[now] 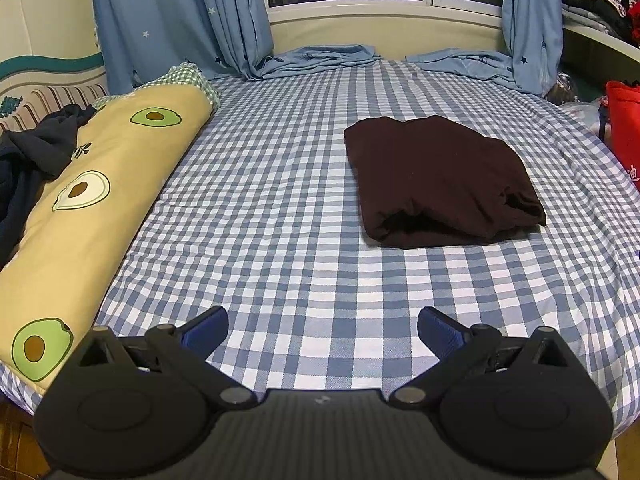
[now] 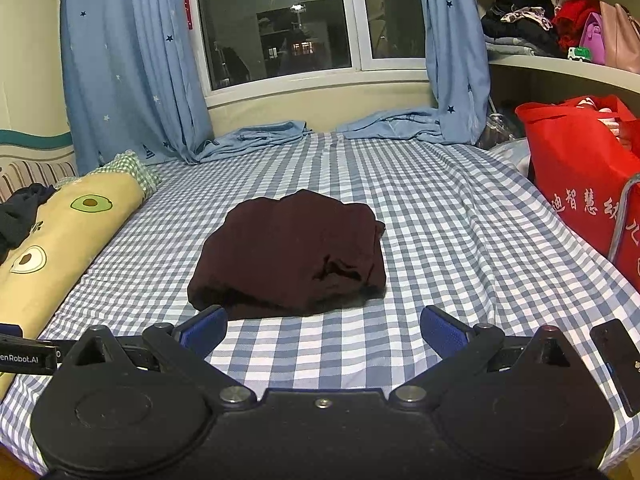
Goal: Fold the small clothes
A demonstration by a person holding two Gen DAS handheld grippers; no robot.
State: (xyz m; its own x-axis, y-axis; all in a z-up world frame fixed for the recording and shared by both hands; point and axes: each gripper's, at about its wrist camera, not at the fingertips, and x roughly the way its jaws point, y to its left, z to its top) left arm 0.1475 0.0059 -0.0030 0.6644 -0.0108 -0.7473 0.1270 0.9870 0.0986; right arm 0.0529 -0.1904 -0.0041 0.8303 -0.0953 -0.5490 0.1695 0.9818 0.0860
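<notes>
A dark maroon garment lies folded in a compact bundle on the blue-and-white checked bed. It also shows in the right wrist view, straight ahead on the bed. My left gripper is open and empty, hovering over the sheet well short and left of the garment. My right gripper is open and empty, just in front of the garment's near edge, with the left blue pad close to it.
A yellow avocado-print quilt roll lies along the bed's left side with a dark navy garment on it. Blue curtains pool at the far edge below the window. A red bag stands at the right. Shelves hold clothes.
</notes>
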